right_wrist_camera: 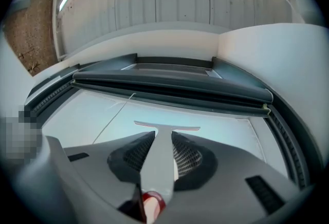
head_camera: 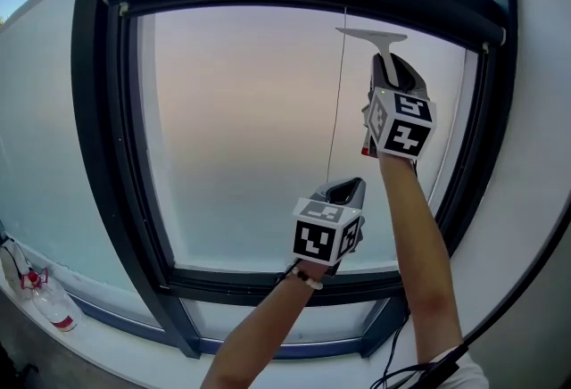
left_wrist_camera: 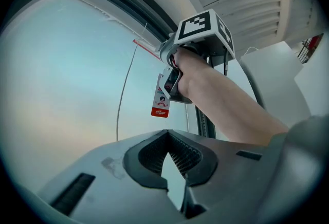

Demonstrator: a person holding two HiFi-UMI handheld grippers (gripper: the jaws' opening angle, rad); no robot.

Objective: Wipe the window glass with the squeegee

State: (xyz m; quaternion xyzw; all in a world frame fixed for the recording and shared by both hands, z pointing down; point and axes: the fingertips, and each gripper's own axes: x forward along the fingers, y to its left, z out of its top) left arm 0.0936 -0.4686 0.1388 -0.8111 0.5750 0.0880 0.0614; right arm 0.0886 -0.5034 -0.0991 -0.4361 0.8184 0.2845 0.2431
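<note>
Seemingly illegible, a red-banded tag [left_wrist_camera: 161, 95] dangles beneath the squeegee [head_camera: 379, 41].

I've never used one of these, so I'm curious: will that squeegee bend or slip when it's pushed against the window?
The squeegee is probably stiff: its handle looks like flat, solid plastic, clamped between the right gripper's jaws. It seems light, being thin. The smooth handle could twist a little if the wide blade drags on the glass.

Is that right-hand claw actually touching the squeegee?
Touching. The right gripper view shows the right gripper with its jaws closed on the squeegee handle, with no gap on either side.
</note>
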